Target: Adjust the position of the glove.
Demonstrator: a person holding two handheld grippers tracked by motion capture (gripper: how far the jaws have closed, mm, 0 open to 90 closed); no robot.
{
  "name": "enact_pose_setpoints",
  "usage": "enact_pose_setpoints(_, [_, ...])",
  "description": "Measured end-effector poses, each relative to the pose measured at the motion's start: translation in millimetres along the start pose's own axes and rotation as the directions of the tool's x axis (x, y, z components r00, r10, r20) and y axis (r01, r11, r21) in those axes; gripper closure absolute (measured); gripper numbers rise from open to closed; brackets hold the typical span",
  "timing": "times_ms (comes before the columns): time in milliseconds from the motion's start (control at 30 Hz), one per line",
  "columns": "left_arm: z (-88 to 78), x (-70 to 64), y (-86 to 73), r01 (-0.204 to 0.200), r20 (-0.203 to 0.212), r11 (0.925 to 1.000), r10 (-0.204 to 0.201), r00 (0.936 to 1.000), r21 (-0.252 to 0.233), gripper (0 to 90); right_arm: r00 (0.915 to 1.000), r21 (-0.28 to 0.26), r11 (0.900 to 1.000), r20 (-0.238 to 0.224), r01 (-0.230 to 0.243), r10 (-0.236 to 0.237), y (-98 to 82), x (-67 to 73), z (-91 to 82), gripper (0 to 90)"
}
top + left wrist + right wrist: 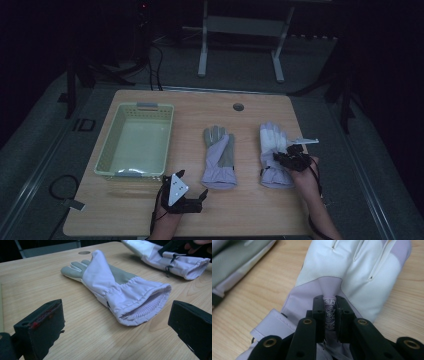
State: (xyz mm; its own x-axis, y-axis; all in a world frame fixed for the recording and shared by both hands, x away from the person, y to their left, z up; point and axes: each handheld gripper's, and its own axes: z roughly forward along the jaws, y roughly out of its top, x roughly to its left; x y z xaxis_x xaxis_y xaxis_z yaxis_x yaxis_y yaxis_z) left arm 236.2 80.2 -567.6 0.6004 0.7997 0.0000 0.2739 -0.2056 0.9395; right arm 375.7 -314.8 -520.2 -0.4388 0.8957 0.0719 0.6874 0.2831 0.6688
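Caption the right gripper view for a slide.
Right gripper shut on a pinched fold of the white-and-lilac glove lying on the wooden table.

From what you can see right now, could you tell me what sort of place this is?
Probably a lab or recording room set up for manipulation trials. A person works two handheld grippers, left and right, at a bare wooden table. It carries a staged set: two gloves and a basket. Cables trail across the dark floor.

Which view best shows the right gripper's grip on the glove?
The right gripper view: the right gripper is shut on a pinched fold of the right glove. The high view shows it small, atop that glove; the left gripper view catches it at the top edge.
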Motion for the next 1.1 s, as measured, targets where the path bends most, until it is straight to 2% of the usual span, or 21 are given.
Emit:
enact_pose_setpoints(233, [0.0,-0.1,0.0,-0.003,0.001,1.0000,0.003,1.0000,0.001,0.4,0.9995,-0.052,0.998,0.022,-0.023,0.024,18.9,3.9,-26.4,80.7])
enact_pose_setpoints(600, [0.2,-0.3,0.1,-0.007,0.000,1.0000,0.007,1.0000,0.004,0.4,0.9988,-0.094,0.995,0.036,-0.029,0.033,52.5,22.9,-57.3,80.8])
enact_pose_setpoints(833, [-0.3,-0.4,-0.1,-0.010,0.009,0.9999,0.010,0.9999,-0.002,0.4,0.9999,-0.135,0.991,0.009,-0.011,0.012,75.8,47.0,-70.6,80.7])
enact_pose_setpoints(1000, [0.0,-0.2,-0.1,-0.005,0.005,1.0000,0.005,1.0000,-0.002,0.4,0.9997,-0.144,0.989,-0.015,-0.020,0.018,87.9,65.8,-69.8,80.7])
enact_pose_setpoints(1100, [0.0,-0.5,0.1,-0.009,0.004,1.0000,0.009,1.0000,0.001,0.4,0.9994,-0.146,0.989,-0.036,-0.002,-0.003,94.4,81.4,-67.6,80.6])
